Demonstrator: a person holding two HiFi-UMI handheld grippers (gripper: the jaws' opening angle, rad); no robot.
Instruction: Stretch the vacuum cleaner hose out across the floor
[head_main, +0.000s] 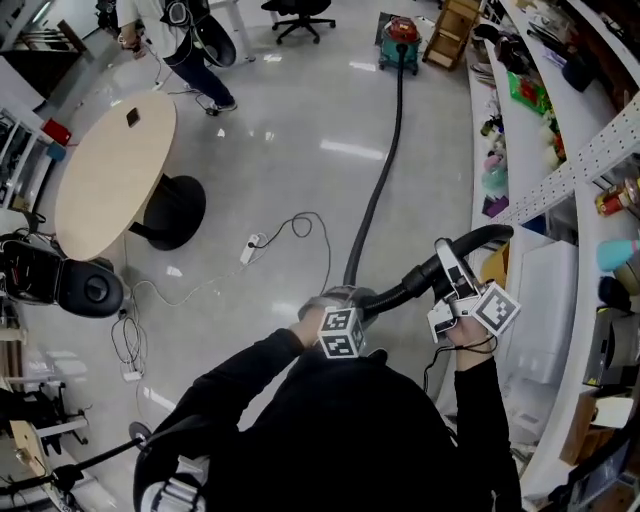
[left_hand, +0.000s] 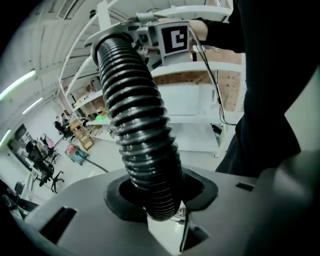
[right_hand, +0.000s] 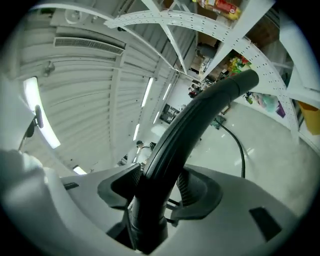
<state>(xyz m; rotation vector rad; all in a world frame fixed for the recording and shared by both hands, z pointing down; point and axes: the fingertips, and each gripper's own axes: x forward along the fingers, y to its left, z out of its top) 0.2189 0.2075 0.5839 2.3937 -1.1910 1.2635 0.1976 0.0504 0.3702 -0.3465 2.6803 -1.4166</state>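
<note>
Head view shows the black ribbed vacuum hose already running in a long, nearly straight line over the glossy grey floor, from the red and teal vacuum cleaner at the far end to the person. Its near end is lifted off the floor. The left gripper is clenched round the ribbed part, and the right gripper is clamped on the smooth black curved end tube, which bends upward between the two. The stretching looks mostly done; what seems left is taking out that last bend and laying the end down.
</note>
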